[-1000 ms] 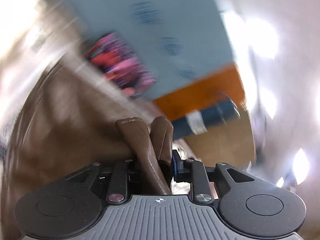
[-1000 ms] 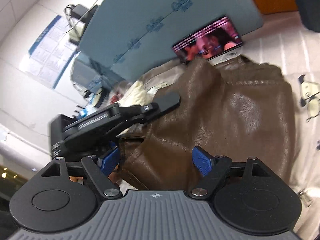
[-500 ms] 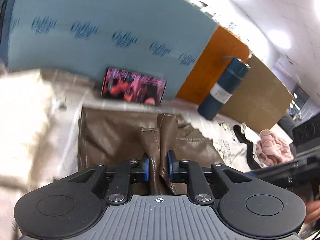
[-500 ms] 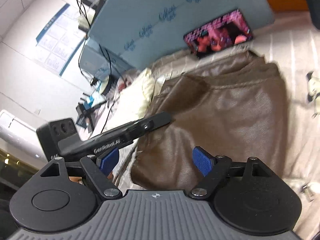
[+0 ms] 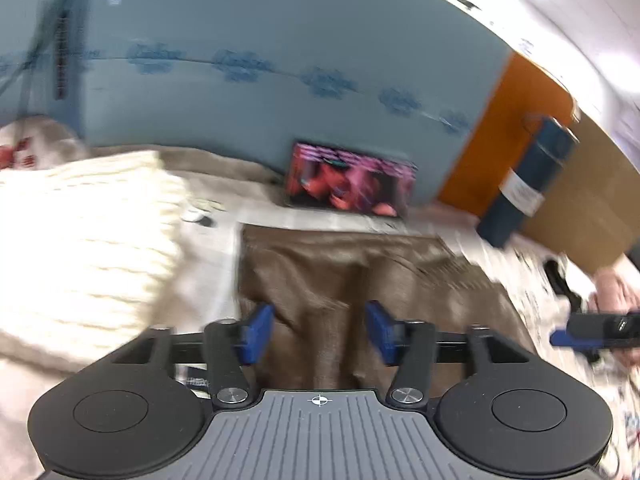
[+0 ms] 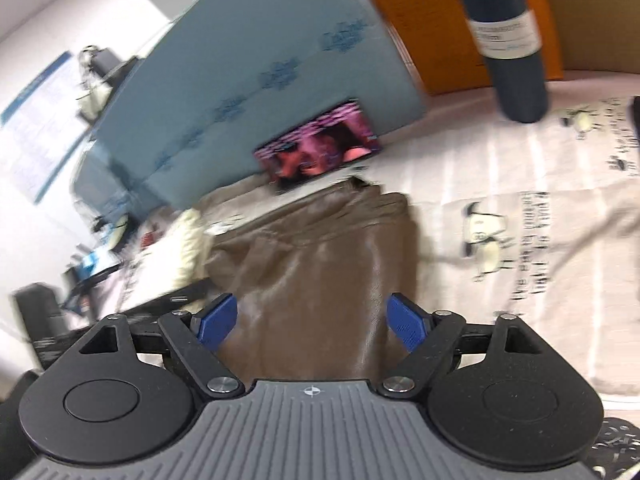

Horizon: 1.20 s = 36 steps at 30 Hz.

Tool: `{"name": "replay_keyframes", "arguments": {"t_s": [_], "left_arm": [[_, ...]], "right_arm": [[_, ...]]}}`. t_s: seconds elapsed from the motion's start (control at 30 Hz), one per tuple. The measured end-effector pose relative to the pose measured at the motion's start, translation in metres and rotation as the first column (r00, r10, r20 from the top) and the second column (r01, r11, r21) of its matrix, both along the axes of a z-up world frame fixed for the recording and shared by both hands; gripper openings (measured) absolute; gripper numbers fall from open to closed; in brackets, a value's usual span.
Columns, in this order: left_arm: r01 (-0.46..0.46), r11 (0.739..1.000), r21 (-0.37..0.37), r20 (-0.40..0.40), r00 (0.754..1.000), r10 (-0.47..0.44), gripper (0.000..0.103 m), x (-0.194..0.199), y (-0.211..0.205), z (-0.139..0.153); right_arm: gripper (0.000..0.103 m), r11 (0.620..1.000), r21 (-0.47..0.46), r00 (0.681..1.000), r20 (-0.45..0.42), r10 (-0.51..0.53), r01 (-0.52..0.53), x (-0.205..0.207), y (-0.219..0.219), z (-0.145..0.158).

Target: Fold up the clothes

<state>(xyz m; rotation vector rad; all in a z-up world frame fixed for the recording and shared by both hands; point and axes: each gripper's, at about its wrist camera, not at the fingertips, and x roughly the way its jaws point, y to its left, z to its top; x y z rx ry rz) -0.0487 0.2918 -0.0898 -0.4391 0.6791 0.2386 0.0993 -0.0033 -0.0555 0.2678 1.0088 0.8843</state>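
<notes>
A: Brown leather, that's the jacket [image 5: 360, 280], lying folded and flat on the pale printed cloth [image 6: 520, 168] that covers the table.

B: Where does it sit against the rest?

A: Its far edge lies just near of the phone [image 5: 350, 182], whose lit pink screen leans on the blue foam board [image 5: 280, 40]. A cream knitted sweater [image 5: 80, 240] is heaped to its left. Far right stands a dark blue bottle [image 6: 508, 40], against an orange panel [image 5: 516, 128].

B: And the left gripper [image 5: 318, 330]?

A: Its jaws stand wide apart with nothing between them; the blue pads [image 5: 256, 332] hang over the near part of the jacket. I can't tell whether they touch the leather.

B: The right gripper [image 6: 310, 322]?

A: Likewise spread, and it holds nothing. The near end of the jacket shows between its blue pads [image 6: 406, 322]. In the left wrist view one of its blue-tipped fingers reaches in from the right edge, beside the jacket's right side.

B: Anything else?

A: Both views are smeared with blur, so the print on the cloth only reads as cartoon figures and dark lettering.
</notes>
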Motion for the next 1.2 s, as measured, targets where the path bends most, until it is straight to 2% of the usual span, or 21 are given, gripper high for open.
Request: {"name": "replay_keyframes", "arguments": {"t_s": [0.1,0.17,0.27,0.37,0.43,0.47,0.53,0.67,0.83,1.03,1.1,1.17,1.2], "left_arm": [[-0.047,0.996,-0.082,-0.013,0.999,0.046,0.082,-0.011,0.010,-0.001],[-0.075,0.991,-0.113,-0.057,0.996,0.069,0.090,-0.013,0.014,-0.007],[-0.111,0.973,-0.202,-0.109,0.990,0.090,0.090,-0.015,0.020,-0.020],[-0.180,0.919,-0.352,-0.113,0.982,0.149,0.090,-0.021,0.031,-0.035],[-0.224,0.849,-0.479,-0.121,0.974,0.189,0.090,-0.024,0.039,-0.046],[-0.228,0.823,-0.521,-0.120,0.974,0.195,0.090,-0.025,0.042,-0.050],[-0.208,0.801,-0.561,-0.106,0.978,0.180,0.096,-0.022,0.043,-0.055],[-0.166,0.808,-0.566,-0.093,0.986,0.137,0.101,-0.016,0.037,-0.056],[-0.087,0.796,-0.599,-0.069,0.996,0.057,0.101,-0.008,0.026,-0.060],[0.011,0.844,-0.537,-0.051,0.998,-0.046,0.102,0.004,-0.003,-0.058],[0.025,0.872,-0.489,-0.054,0.997,-0.059,0.102,0.007,-0.017,-0.056],[0.032,0.904,-0.427,-0.063,0.996,-0.065,0.099,0.008,-0.027,-0.053],[0.027,0.920,-0.392,-0.070,0.996,-0.059,0.093,0.007,-0.031,-0.051]], "right_arm": [[0.083,0.999,-0.030,0.999,-0.014,-0.039,0.039,0.005,-0.002,-0.011],[0.083,0.998,-0.038,0.998,-0.040,-0.056,0.054,0.008,-0.004,-0.020],[0.083,0.996,-0.052,0.994,-0.079,-0.070,0.066,0.012,-0.006,-0.031],[0.083,0.997,-0.043,0.990,-0.122,-0.073,0.069,0.015,-0.006,-0.040],[0.083,0.997,-0.035,0.987,-0.143,-0.066,0.062,0.018,-0.003,-0.044],[0.083,0.998,-0.032,0.987,-0.151,-0.060,0.056,0.019,-0.001,-0.045],[0.083,0.999,-0.026,0.985,-0.165,-0.048,0.044,0.021,0.003,-0.047],[0.083,0.999,-0.051,0.986,-0.167,-0.025,0.016,0.026,0.015,-0.053],[0.084,1.000,-0.026,0.983,-0.184,0.003,-0.008,0.032,0.029,-0.059],[0.085,1.000,-0.022,0.986,-0.166,-0.011,0.007,0.037,0.037,-0.062],[0.079,0.999,-0.030,0.987,-0.159,-0.019,0.014,0.038,0.038,-0.062],[0.056,0.998,-0.055,0.990,-0.136,-0.027,0.019,0.037,0.037,-0.060],[0.051,0.997,-0.073,0.992,-0.119,-0.031,0.022,0.035,0.035,-0.059]]}}
